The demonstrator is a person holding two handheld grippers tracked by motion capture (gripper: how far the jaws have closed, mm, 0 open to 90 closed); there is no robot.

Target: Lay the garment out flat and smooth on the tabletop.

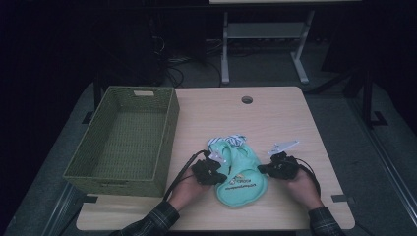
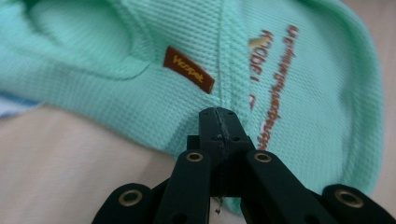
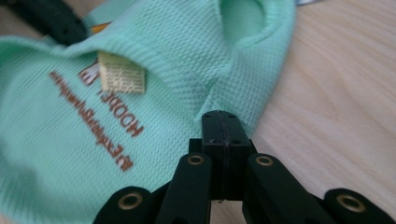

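- High view: a small mint-green garment [image 1: 241, 174] lies flat on the wooden worktop [image 1: 285, 118], near the front edge, a little right of centre. Its long axis runs from front edge to back edge, the rounded hem toward the person, the neck end with a striped scrap toward the back. A green woven basket [image 1: 125, 140] sits at the left edge. The left tool [image 1: 212, 170] grips the garment's left side, the right tool [image 1: 269, 168] its right side.
- Left gripper view: the jaws are closed tight on a seam fold of the garment [image 2: 280, 93], beside a brown label [image 2: 189, 69].
- Right gripper view: the jaws are pinched together on the cloth edge [image 3: 163, 60], near a cream tag [image 3: 120, 72].
- Judgement: lift both sides evenly, keeping the cloth taut, so neither pinch slips.
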